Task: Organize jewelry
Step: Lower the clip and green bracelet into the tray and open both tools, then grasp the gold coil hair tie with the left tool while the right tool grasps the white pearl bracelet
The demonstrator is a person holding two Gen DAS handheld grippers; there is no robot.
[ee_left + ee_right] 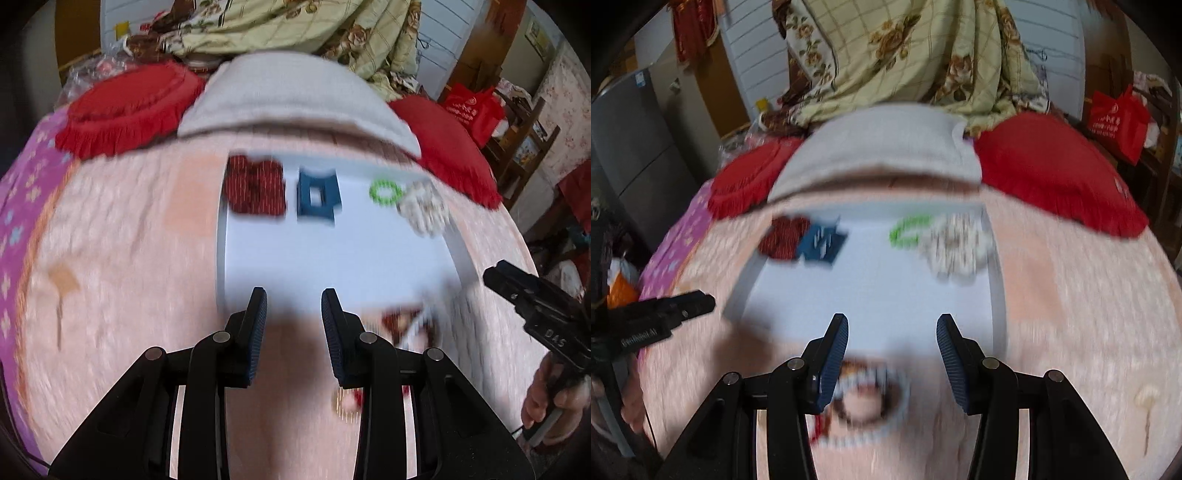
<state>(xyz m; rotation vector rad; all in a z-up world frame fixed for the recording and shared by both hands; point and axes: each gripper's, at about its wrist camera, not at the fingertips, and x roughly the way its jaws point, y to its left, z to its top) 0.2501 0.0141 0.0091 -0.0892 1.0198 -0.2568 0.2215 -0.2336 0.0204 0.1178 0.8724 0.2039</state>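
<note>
Left gripper fingers apart, nothing between them, hovering over the near edge of a shallow white tray on a pink bedspread. Right gripper fingers also spread wide, empty, over the near edge of the same tray. Both views motion-blurred, so details are soft. Inside the tray, along its far side ahead of the left gripper: dark red beaded piece ahead-left, blue square-holed clip just right of it, straight ahead, green ring further right, white beaded cluster touching or just beside the green ring at the far-right corner. Rest of the tray floor is bare white. From the right wrist, same order: dark red piece and blue clip overlapping ahead-left, green ring and white cluster ahead-right. Outside the tray, on the bedspread just below the right gripper: a white-beaded loop with brown and red bits, lying under and between the fingers, not held. Left wrist shows that same loose jewelry just right of the left fingers, too blurred to identify. Red fringed cushions beyond the tray.
</note>
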